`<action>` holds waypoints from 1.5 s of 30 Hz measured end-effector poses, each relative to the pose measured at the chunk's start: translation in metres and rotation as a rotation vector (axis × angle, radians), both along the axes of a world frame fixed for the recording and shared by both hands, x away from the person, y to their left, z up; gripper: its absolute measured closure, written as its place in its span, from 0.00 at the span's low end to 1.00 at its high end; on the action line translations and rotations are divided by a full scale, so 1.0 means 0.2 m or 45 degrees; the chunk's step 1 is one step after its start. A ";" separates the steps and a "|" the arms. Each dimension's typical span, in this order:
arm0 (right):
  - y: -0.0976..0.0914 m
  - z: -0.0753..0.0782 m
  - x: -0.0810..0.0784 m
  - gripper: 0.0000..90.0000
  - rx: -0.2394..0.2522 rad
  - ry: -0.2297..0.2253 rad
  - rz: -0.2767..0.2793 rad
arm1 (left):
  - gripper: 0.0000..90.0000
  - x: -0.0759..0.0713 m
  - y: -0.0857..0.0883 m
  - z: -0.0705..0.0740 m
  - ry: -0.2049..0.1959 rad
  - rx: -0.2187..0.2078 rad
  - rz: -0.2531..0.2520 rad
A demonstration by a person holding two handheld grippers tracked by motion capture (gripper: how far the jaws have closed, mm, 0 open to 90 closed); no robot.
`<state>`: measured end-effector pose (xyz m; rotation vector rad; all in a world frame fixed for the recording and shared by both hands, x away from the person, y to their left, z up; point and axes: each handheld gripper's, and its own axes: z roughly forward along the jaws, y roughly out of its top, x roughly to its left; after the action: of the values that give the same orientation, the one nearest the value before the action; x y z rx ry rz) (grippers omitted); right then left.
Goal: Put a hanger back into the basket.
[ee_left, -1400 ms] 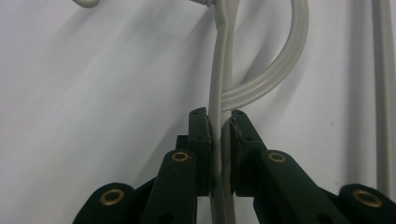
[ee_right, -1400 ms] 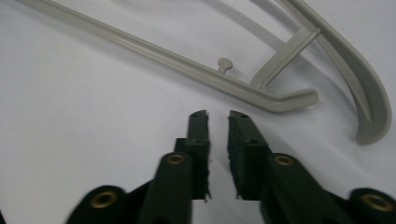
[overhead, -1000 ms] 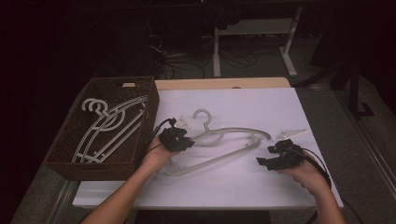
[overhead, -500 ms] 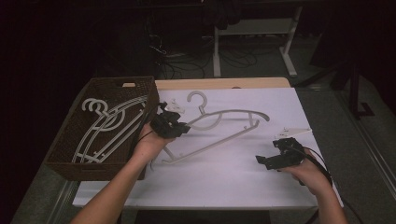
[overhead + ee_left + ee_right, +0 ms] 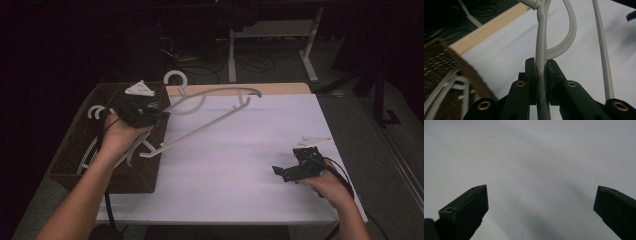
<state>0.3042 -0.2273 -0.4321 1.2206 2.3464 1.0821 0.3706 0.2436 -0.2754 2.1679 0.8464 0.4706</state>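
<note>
Room: dark around me, cables and white bench legs on the floor beyond; I work on a white-topped bench [image 5: 240,165] with a bare wooden strip along its far edge.
Left gripper [image 5: 142,111]: clenched on one thin bar of a white plastic hanger [image 5: 210,107], which I hold in the air above the bench's left edge, hook toward the far edge.
Basket [image 5: 75,170]: brown, woven and rough-walled, at the bench's left edge, with more white hangers [image 5: 95,145] lying inside.
Right gripper [image 5: 295,170]: jaws spread, holding nothing, low over the near right corner.
Risk: I judge the smooth, narrow bar could pivot or slip in so small a pinch, and the long lower arm could snag the basket rim.
</note>
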 end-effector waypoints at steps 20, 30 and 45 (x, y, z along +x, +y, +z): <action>0.01 -0.04 0.02 0.00 -0.017 0.021 -0.009 | 0.91 -0.03 0.84 0.00 -0.048 0.013 0.389; 0.01 -0.05 0.02 0.00 -0.031 0.029 -0.015 | 0.91 -0.05 1.07 -0.09 -0.009 0.088 0.510; 0.02 -0.05 0.02 0.00 -0.038 0.038 -0.009 | 0.91 0.10 1.02 -0.26 0.072 0.193 0.523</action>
<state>0.3080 -0.2241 -0.4427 1.2416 2.3698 1.0297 0.3906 0.4471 -0.3269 2.1514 1.3353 0.6966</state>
